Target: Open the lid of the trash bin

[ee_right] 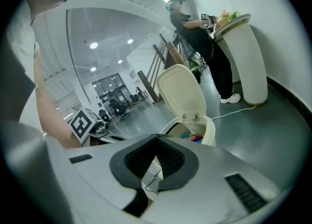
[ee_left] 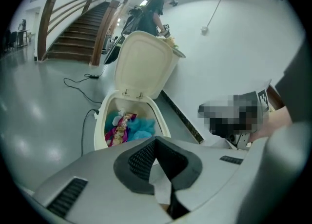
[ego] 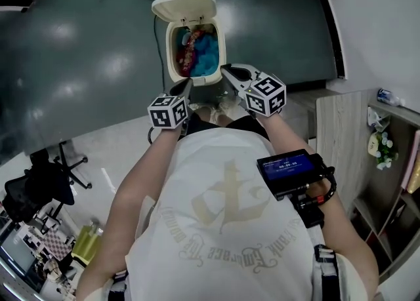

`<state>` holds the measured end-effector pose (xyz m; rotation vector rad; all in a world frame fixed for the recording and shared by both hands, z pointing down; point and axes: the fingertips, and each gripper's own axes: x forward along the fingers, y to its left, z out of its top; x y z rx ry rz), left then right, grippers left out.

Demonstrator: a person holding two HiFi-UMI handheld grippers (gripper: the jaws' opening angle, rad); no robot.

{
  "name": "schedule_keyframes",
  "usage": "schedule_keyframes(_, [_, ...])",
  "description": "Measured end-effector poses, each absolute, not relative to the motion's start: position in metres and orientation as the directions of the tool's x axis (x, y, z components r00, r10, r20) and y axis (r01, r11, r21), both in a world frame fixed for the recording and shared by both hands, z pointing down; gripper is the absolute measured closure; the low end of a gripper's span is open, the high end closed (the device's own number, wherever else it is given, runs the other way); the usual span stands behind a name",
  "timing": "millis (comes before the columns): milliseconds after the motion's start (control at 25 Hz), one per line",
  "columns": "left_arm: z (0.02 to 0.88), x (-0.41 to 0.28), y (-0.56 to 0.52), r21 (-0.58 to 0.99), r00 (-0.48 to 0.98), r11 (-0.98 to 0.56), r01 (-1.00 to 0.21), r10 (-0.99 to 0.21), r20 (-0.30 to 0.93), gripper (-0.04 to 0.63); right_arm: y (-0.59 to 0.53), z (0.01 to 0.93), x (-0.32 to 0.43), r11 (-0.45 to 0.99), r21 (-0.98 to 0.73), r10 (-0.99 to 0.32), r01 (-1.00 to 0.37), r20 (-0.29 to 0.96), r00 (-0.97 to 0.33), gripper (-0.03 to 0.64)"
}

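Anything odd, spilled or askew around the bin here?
Nothing stands out. The bin stands upright with its lid raised. The trash lies inside, none spilled. The left gripper and right gripper are shut and empty.

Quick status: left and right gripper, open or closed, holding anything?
Left gripper: closed, nothing between the jaws.
Right gripper: closed, nothing between the jaws.

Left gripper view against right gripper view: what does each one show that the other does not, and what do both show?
Only the left gripper view shows a staircase. Only the right gripper view shows a tall white stand and a marker cube. Both show the bin with its lid raised, and a person standing behind it.
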<state>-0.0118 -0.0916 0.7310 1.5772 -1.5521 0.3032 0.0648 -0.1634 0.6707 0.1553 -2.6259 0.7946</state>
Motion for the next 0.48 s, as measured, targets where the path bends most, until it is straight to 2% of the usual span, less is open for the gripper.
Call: schedule_keyframes(480, [0.672, -0.036, -0.081, 0.351, 0.113, 0.144, -0.925, -0.779, 0.616, 0.581, -0.162, 0.622, 0.057, 0.870, -0.474, 0.026, -0.134, 0.315, -0.949, 0.611])
